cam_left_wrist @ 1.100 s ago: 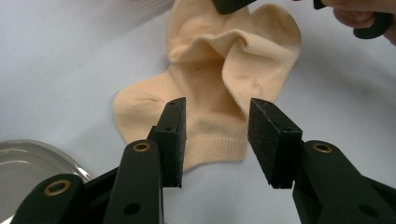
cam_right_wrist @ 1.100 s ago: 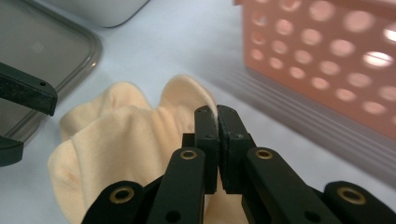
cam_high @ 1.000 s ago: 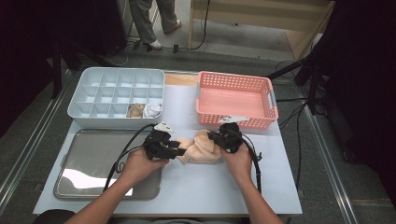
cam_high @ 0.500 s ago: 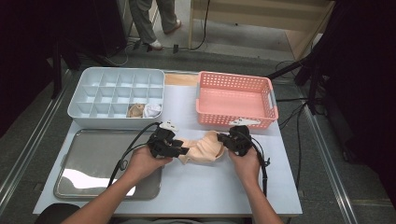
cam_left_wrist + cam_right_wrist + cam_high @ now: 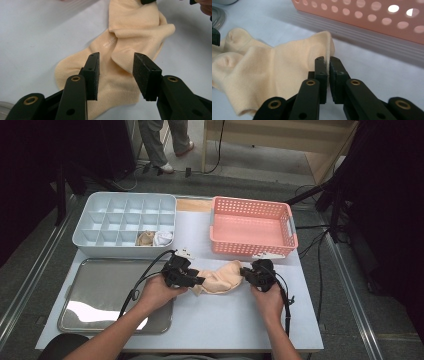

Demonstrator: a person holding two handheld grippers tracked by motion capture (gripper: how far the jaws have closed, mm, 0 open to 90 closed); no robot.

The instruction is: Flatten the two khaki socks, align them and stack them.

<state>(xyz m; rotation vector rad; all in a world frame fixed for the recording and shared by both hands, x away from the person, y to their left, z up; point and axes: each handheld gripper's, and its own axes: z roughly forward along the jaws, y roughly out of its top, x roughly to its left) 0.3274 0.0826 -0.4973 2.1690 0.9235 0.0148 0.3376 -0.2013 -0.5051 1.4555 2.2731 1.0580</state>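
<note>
Pink basket (image 5: 252, 228) beyond sock (image 5: 220, 279); tray (image 5: 100, 290) left, seemingly unobstructed.

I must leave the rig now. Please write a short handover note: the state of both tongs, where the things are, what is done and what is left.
Left tongs: open, jaws over the toe end of the cream sock, not pressing.
Right tongs: pinching the sock's edge; jaws have just been opening a little, fabric between them.
Sock lies bunched on the white table, in front of the pink basket.
Done: two rolled socks sit in the compartment tray.
Left: probably fold or roll this sock and put it away.
</note>
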